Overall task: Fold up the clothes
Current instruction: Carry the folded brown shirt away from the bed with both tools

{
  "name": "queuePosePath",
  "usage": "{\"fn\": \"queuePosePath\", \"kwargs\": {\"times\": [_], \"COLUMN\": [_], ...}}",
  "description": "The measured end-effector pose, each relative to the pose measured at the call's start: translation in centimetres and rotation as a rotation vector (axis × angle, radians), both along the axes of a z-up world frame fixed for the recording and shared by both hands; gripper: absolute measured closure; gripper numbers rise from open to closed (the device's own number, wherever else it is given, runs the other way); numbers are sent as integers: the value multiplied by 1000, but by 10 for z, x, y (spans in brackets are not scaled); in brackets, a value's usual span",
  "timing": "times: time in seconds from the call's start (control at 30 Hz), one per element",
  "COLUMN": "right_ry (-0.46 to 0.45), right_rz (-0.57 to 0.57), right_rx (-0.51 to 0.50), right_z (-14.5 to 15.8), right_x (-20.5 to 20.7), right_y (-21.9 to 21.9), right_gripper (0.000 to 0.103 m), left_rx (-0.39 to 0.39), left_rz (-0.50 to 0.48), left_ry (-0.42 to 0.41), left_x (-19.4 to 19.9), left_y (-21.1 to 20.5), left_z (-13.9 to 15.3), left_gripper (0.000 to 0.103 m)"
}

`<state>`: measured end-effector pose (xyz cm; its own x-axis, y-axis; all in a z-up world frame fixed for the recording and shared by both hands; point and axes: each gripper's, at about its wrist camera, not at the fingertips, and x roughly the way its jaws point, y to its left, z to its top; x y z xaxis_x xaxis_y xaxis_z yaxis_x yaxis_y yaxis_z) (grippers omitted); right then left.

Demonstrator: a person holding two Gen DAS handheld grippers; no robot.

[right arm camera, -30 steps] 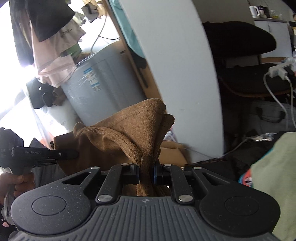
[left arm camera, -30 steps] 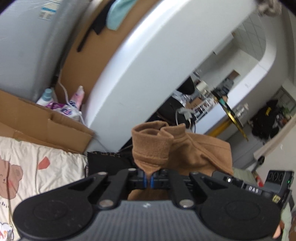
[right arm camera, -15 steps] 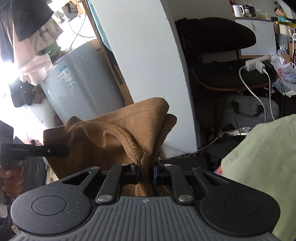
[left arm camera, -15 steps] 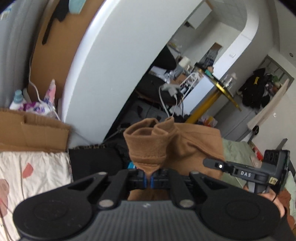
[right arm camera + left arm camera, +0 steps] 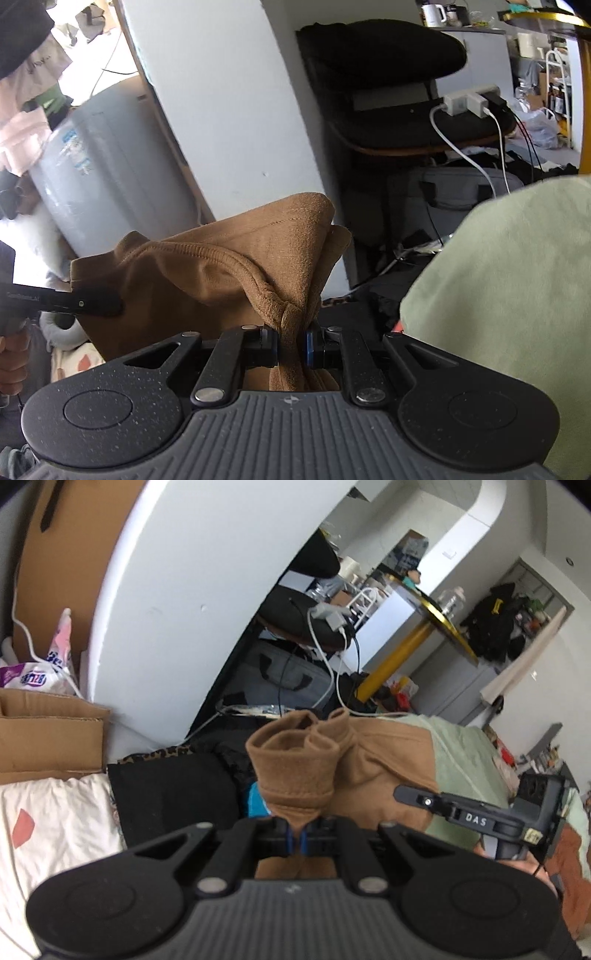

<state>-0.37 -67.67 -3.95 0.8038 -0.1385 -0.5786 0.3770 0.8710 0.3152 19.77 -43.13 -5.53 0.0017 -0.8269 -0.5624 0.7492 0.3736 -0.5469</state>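
White pillar (image 5: pixel 177 602) & black pile (image 5: pixel 173 794) behind; both tongs (image 5: pixel 294 840) (image 5: pixel 291 347) clamp brown garment (image 5: pixel 221 266), green cloth (image 5: pixel 509 280) crowding right.

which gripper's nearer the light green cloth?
Right. In its own view the light green cloth lies right beside the right gripper; the left gripper has the brown garment in between.

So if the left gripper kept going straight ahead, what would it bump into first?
Probably the black clothes piled just ahead of the left gripper, past the brown garment it is clamping. Depth is hard to judge.
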Motion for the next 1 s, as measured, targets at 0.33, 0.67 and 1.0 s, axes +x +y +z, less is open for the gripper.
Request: {"fn": "queuePosePath", "kwargs": {"times": [0.33, 0.67, 1.0], "right_ry": [51, 108, 121], "right_rz": [-36, -28, -15], "right_rx": [35, 68, 61], "right_z": [-76, -135, -155], "right_x": [17, 45, 90], "right_y": [-16, -28, -40], "right_gripper": [90, 90, 90], "left_rx": [7, 10, -9], "left_rz": [-44, -19, 31], "left_ry": [22, 73, 119], "left_x": [20, 51, 87], "left_y": [-19, -21, -23], "left_z": [-58, -122, -154], "left_gripper": [99, 99, 99]}}
